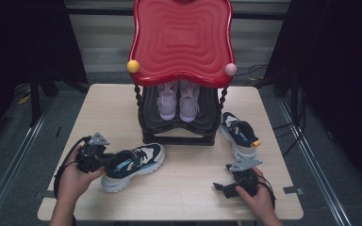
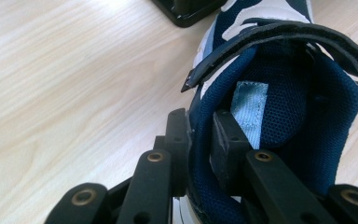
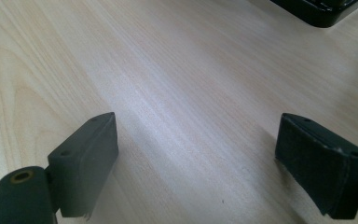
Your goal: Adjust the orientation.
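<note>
Pinching the soft padded heel collar of the navy-and-white mesh sneaker [image 2: 279, 107] in my left tongs [image 2: 200, 140]; light, floppy; right tongs [image 3: 196, 163] wide, empty.

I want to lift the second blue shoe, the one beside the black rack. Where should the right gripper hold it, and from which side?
Probably the heel collar of the blue shoe, reached from above on the near side. Its opening faces up and the heel points toward the right gripper, so one jaw could go inside, one outside.

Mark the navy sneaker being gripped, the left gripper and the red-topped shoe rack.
navy sneaker [image 1: 136, 162], high view, side panel.
left gripper [image 2: 200, 140], left gripper view, between fingertips at heel collar.
shoe rack [image 1: 181, 35], high view, red top.
</note>
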Demonstrator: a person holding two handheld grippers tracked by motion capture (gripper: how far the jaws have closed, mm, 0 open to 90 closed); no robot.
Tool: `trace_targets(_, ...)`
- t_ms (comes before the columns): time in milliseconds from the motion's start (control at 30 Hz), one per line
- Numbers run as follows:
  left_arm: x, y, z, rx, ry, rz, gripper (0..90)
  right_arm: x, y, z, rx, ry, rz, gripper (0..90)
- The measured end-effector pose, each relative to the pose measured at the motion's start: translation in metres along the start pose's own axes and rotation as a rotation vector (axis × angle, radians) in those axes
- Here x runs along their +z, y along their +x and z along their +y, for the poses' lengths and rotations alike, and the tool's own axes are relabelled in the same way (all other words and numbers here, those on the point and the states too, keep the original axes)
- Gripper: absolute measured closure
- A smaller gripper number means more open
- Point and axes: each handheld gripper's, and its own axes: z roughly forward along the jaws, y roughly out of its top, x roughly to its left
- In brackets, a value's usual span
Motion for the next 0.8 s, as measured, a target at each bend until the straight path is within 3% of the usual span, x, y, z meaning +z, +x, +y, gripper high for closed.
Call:
trace_targets(300,-0.013,0.012,-0.012,-0.058,-0.008,0.037,78.8,0.000,0.000,0.000,0.000,0.000,0.000,12.7)
trace_targets(500,-0.012,0.015,-0.015,-0.106,-0.014,0.068,78.7,0.000,0.000,0.000,0.000,0.000,0.000,12.7)
trace_targets(800,-0.009,0.016,-0.008,-0.118,0.002,0.003,70.2,0.000,0.000,0.000,0.000,0.000,0.001,12.7)
